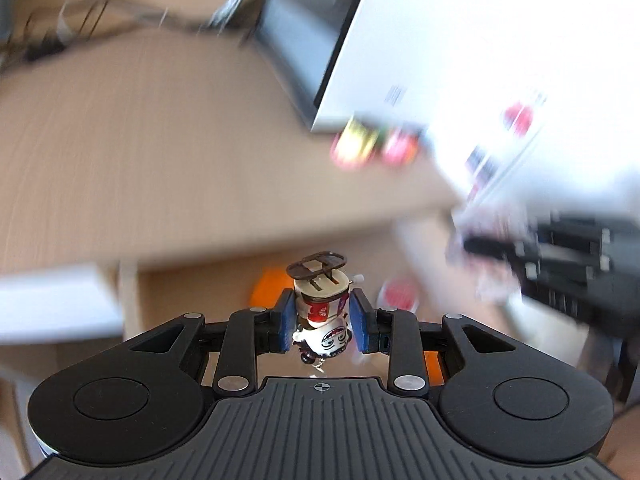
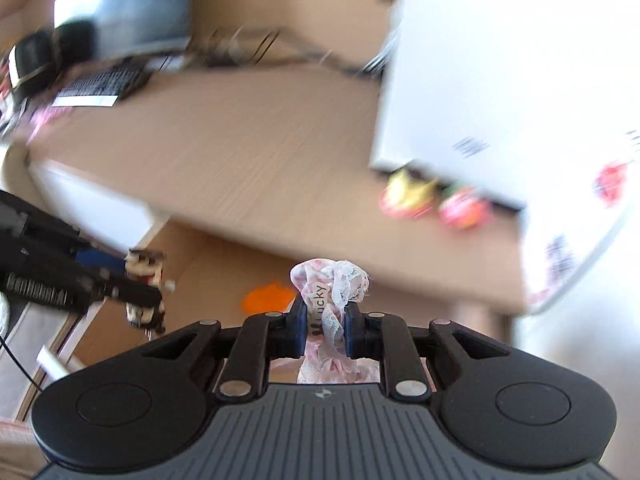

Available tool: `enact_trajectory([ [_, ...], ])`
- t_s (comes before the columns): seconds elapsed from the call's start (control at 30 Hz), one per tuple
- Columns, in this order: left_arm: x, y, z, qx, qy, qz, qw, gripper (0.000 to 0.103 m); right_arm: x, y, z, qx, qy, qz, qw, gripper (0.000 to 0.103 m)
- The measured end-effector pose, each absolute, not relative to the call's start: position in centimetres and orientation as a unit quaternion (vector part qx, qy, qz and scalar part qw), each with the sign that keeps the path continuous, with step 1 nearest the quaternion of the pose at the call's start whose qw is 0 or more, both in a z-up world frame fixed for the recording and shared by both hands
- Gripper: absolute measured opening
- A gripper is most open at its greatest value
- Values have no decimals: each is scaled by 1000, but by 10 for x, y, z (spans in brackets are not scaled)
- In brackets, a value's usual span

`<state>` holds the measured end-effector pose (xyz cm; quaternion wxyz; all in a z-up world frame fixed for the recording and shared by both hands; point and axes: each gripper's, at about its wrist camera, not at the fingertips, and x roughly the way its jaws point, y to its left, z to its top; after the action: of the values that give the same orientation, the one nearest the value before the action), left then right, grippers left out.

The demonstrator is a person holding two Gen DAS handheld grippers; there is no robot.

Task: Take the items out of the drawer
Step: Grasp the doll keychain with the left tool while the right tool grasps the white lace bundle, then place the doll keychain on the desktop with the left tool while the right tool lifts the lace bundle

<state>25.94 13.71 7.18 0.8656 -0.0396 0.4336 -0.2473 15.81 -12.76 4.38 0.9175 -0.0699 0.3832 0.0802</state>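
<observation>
While the left gripper (image 1: 322, 320) clamps a figurine (image 1: 322, 312), the right gripper (image 2: 325, 324) pinches seemingly lacy cloth (image 2: 330, 292).

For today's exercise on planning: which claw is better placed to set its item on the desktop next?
Neither clearly: the left claw grips a toy figurine and the right claw pink lace-trimmed fabric, both just short of the desktop.
</observation>
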Motion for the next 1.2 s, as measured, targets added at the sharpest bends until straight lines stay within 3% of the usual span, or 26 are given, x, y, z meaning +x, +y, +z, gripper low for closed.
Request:
enact_trajectory([
  [0.17,304,109,99,-18,378,-247,892,32,153,-165,74,-45,353,33,934,17],
  [0.4,356,82,79,-21,348,-234,908,32,161,-193,73,-33,354,13,935,17],
  [0.7,419,50,4,-11,447,-219,867,34,178,-201,55,-13,370,14,929,17],
  [1.2,366,111,50,-87,346,-210,910,33,218,-203,41,-3,357,-2,934,17],
])
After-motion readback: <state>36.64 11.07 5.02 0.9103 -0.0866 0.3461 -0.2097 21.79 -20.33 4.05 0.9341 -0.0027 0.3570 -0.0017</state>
